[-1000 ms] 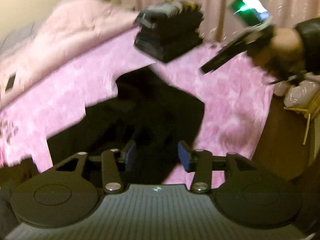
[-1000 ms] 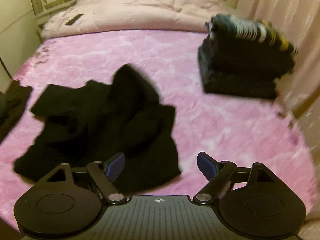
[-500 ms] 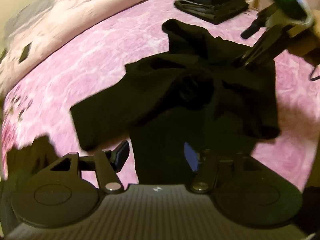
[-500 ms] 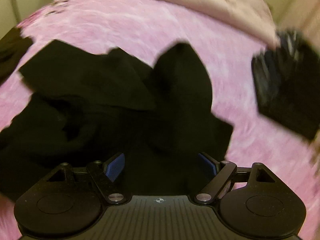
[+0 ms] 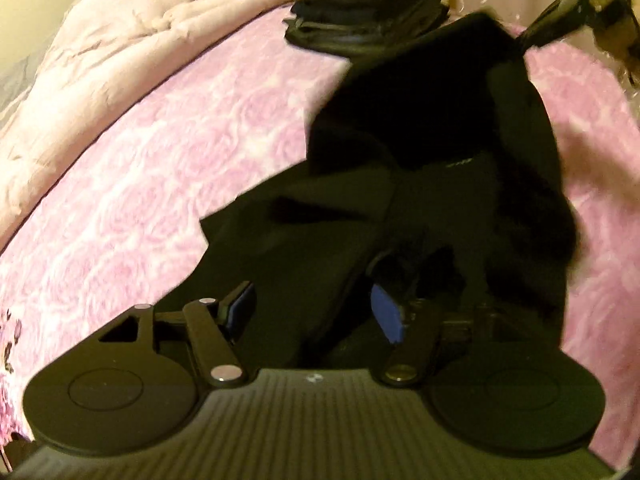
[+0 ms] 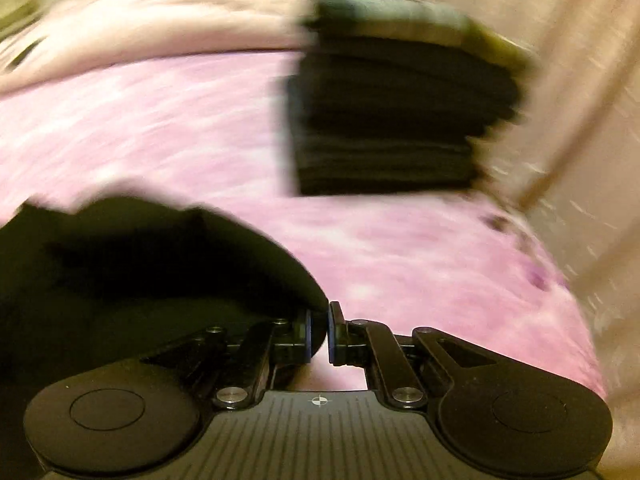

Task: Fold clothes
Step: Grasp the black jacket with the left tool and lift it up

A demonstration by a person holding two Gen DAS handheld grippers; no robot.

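Black garment crumpled on the pink bed, near the folded stack. Right claw pinching its far edge; left claw opening, nothing gripped. Soft, limp, light, likely to droop; best taken by corners or hem.

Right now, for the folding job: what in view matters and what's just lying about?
Job:
- black garment, unfolded
- right gripper, shut on its edge
- left gripper, jaws opening over it
- stack of folded clothes

Lying about:
- pink bedspread
- pale quilt
- curtain

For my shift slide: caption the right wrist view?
Right gripper pinches black garment edge; folded stack behind.
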